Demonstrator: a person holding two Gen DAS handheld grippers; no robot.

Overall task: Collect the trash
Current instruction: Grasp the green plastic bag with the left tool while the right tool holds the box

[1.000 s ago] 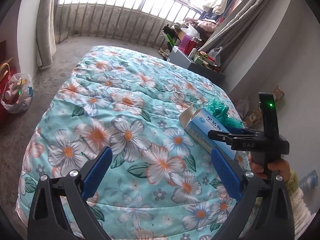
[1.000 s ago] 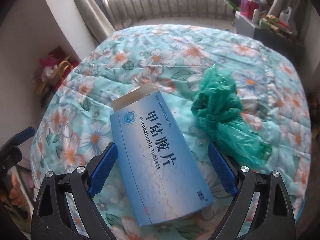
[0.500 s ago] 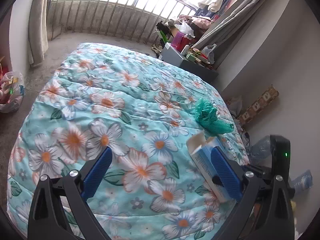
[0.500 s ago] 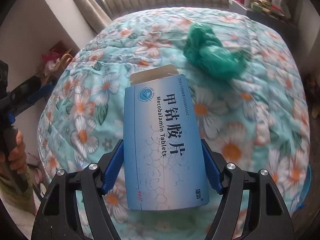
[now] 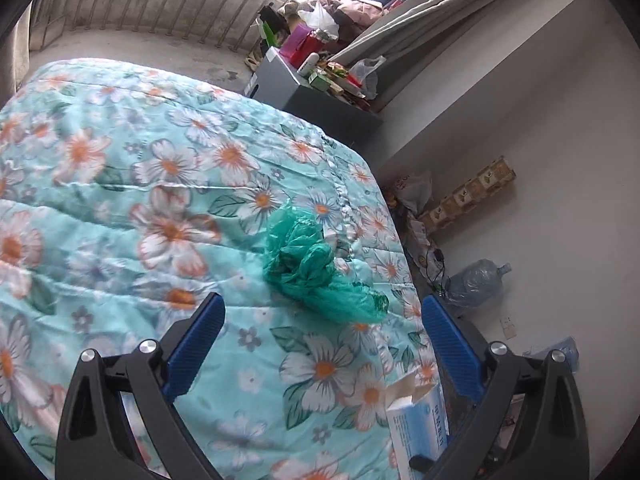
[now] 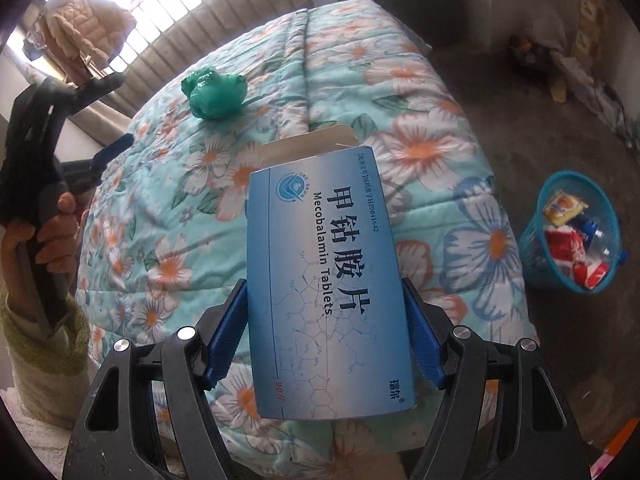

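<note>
A blue tablet box (image 6: 324, 280) with its flap open hangs above the corner of the floral quilt (image 6: 420, 100), with my right gripper (image 6: 323, 304) shut on its long sides. The same box (image 5: 416, 424) shows at the lower right of the left wrist view. A crumpled green plastic bag (image 5: 312, 268) lies on the quilt (image 5: 120, 200) near its right edge. My left gripper (image 5: 322, 304) is open just short of the bag, nothing between its pads. In the right wrist view the bag (image 6: 214, 94) sits far back, and a hand (image 6: 48, 232) holds the left gripper (image 6: 125, 107).
A blue mesh basket (image 6: 536, 256) holding wrappers stands on the floor right of the bed. A dark cabinet (image 5: 320, 100) piled with clutter stands beyond the bed. A water jug (image 5: 476, 280) and a patterned box (image 5: 468, 196) lie along the wall.
My right gripper closed on the box, lifted it off the quilt and swung it toward the bed's corner, bringing the basket into view. My left gripper moved right, up to the green bag.
</note>
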